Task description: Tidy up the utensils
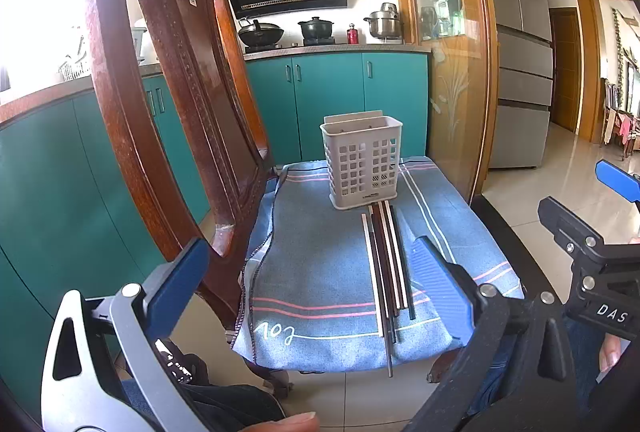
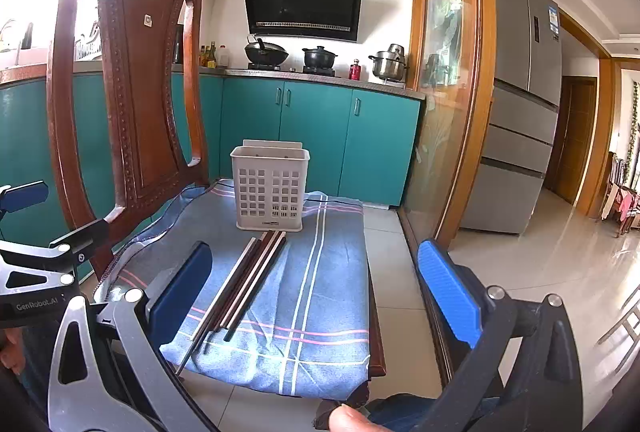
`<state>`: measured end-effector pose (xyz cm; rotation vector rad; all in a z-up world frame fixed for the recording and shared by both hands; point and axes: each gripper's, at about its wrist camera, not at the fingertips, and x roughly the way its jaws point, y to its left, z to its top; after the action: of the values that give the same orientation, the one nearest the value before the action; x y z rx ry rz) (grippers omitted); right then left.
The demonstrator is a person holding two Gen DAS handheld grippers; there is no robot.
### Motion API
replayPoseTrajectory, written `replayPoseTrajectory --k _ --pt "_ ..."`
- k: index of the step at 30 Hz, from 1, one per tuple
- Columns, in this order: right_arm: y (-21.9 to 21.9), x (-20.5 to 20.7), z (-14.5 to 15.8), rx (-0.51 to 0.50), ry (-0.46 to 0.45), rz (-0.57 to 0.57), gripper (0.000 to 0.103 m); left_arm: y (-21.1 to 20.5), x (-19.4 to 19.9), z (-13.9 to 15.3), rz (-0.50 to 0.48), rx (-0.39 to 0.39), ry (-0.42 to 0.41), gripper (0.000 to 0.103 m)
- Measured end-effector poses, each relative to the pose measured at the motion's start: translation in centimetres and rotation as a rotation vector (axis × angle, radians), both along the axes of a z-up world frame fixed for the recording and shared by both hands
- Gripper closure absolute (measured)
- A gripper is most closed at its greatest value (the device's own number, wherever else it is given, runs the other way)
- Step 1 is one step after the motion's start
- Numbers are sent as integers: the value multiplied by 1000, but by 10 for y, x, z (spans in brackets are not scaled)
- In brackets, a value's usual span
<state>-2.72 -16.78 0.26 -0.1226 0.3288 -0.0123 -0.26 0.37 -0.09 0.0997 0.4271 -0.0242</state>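
Note:
A pale grey perforated utensil basket [image 1: 363,162] [image 2: 270,186] stands upright at the far end of a blue striped cloth [image 1: 320,272] [image 2: 320,288] draped over a chair seat. Several chopsticks [image 1: 386,264] [image 2: 244,280], dark and light, lie side by side on the cloth just in front of the basket, their near ends reaching the cloth's front edge. My left gripper [image 1: 316,280] hovers open at the seat's near edge, nothing between its blue pads. My right gripper [image 2: 316,292] is open too, level with the chopsticks' near ends and empty.
The carved wooden chair back [image 1: 180,92] [image 2: 132,92] rises at the left of the seat. Teal kitchen cabinets [image 2: 320,136] and a stove with pots stand behind. A glass partition [image 2: 448,112] and a fridge [image 2: 516,112] are to the right, with tiled floor beyond.

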Motion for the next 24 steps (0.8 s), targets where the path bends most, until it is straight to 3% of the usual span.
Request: replayPoseTrajectory --k 24 --pt "5 -3 3 -2 -21 10 3 0 -4 3 2 -2 -8 3"
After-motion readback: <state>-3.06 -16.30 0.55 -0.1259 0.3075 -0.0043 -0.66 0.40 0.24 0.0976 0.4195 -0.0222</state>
